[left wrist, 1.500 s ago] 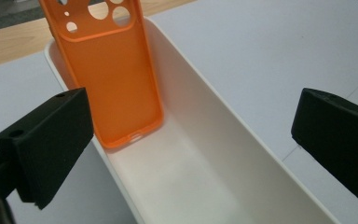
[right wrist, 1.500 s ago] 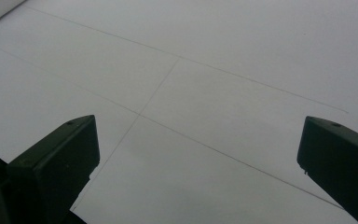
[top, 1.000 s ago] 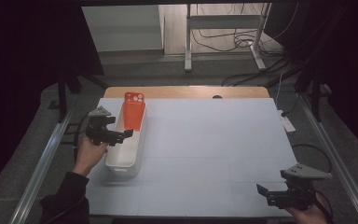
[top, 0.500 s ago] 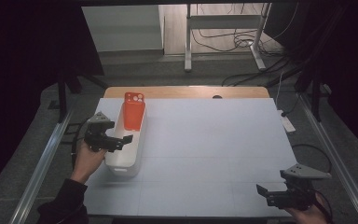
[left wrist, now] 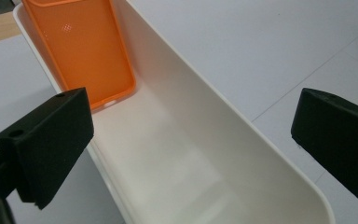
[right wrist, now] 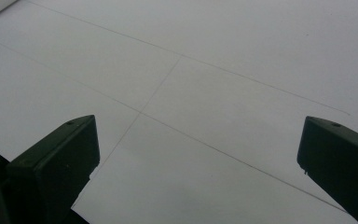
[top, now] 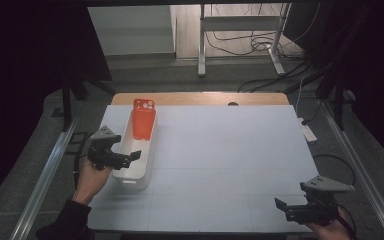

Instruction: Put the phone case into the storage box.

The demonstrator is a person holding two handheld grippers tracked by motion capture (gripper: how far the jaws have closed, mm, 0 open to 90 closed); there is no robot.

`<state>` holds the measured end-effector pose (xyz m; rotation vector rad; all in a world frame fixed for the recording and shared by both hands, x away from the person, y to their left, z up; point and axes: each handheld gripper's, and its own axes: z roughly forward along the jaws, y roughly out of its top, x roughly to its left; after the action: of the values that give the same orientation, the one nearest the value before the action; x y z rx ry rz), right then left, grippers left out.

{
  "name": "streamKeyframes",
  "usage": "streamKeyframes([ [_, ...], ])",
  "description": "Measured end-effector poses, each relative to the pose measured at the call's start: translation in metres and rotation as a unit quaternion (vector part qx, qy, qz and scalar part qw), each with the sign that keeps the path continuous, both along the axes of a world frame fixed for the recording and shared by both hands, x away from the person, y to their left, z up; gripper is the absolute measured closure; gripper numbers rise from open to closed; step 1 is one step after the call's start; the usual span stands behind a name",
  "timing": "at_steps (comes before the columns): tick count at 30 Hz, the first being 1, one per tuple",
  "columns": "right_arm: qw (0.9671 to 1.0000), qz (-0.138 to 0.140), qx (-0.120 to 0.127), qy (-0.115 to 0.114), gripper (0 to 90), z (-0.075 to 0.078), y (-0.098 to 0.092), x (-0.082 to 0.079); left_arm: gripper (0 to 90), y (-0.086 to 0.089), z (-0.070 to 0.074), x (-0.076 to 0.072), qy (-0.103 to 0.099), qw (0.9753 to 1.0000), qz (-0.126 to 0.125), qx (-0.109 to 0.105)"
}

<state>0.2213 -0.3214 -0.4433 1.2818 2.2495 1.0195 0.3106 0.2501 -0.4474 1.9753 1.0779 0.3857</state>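
With my left claw (top: 130, 156) spread wide over the bin (top: 141, 172), closing carelessly may nudge the case (top: 143, 119) askew.

No legible text, label, brand, number or sign appears on any object or surface in these views.

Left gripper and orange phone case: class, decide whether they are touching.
Apart. In the left gripper view, the left gripper stands open over the white bin, and bare bin floor separates its jaws from the orange phone case leaning at the far end.
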Motion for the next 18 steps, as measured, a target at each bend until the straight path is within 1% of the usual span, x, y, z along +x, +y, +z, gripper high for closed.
streamKeyframes([
  [11,1.0,0.001,-0.001,0.0,0.0,0.0,0.0,0.0,0.0,-0.001,0.0,-0.013,-0.003,1.0,-0.001,0.0],
  [18,1.0,0.001,-0.002,0.0,0.0,0.0,0.0,0.0,0.0,0.002,-0.001,-0.023,-0.002,1.0,0.003,0.005],
])
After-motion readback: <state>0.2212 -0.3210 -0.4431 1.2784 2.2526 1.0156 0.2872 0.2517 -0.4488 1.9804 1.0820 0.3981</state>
